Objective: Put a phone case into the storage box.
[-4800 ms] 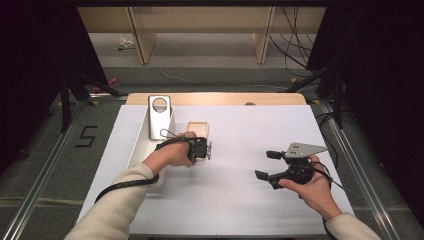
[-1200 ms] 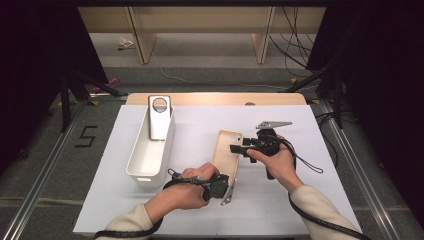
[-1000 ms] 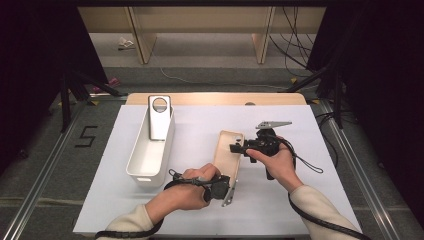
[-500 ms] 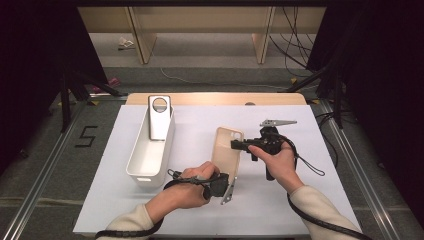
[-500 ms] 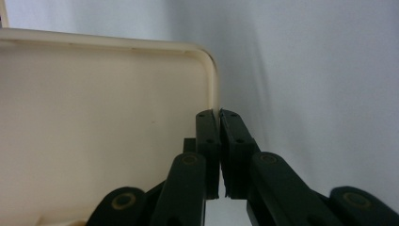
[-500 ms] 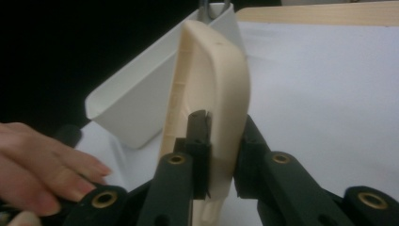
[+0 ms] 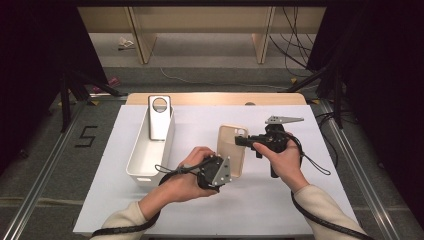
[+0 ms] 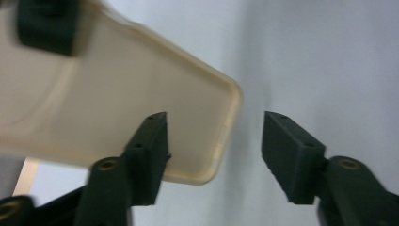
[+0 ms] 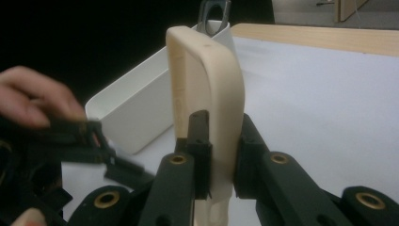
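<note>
- My right gripper (image 7: 239,140) clamps the beige phone case (image 7: 232,155) at its far end, and the case is above the middle of the tabletop (image 7: 310,200), lifted.
- My left gripper (image 8: 214,150) has just been opening; its jaws stand half wide with the case corner between them, not pressed.
- I judge the handover to the right side is done.
- The white bin (image 7: 145,160) near the left edge waits; placing the case remains.
</note>
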Action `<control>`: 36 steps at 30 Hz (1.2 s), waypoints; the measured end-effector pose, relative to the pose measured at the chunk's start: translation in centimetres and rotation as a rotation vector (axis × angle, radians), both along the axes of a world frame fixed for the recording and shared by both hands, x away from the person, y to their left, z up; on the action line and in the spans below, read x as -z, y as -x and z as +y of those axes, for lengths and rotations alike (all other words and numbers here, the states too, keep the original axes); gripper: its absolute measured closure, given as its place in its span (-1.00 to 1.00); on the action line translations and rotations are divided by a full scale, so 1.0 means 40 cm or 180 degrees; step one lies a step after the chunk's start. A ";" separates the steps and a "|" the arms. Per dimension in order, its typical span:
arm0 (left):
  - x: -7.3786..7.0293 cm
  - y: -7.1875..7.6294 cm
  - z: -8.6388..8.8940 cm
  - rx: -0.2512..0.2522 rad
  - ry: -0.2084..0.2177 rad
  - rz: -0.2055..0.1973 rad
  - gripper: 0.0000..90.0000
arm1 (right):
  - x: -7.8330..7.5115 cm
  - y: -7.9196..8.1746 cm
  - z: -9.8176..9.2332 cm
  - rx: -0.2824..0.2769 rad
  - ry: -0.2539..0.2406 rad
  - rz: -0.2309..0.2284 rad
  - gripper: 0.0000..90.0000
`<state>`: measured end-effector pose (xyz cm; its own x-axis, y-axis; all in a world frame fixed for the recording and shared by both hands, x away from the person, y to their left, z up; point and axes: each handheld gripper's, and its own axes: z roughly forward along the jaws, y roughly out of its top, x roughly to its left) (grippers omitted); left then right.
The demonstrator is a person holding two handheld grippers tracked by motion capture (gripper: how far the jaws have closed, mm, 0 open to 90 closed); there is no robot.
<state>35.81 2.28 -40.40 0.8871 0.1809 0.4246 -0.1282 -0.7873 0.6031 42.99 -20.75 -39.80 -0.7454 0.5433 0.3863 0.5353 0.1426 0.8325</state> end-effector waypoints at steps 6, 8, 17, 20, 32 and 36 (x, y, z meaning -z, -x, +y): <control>-0.007 -0.028 0.024 -0.0501 0.0627 0.0225 -0.50 | -0.004 0.002 -0.006 -0.0044 0.0047 -0.0061 0.79; -0.009 -0.039 0.034 -0.0648 0.0820 0.0312 -0.54 | -0.004 0.003 -0.006 -0.0059 0.0079 -0.0115 0.79; -0.023 -0.067 0.073 -0.1022 0.1372 0.0580 -0.34 | 0.000 0.006 -0.010 -0.0080 0.0116 -0.0247 0.79; -0.025 -0.071 0.077 -0.1103 0.1443 0.0612 -0.26 | -0.002 0.008 -0.010 -0.0097 0.0111 -0.0275 0.79; -0.058 -0.093 0.087 -0.1372 0.1807 0.0700 0.14 | 0.001 0.013 -0.004 -0.0114 0.0129 -0.0295 0.79; -0.062 -0.102 0.078 -0.1433 0.1888 0.0714 0.22 | 0.002 0.013 -0.002 -0.0114 0.0134 -0.0301 0.79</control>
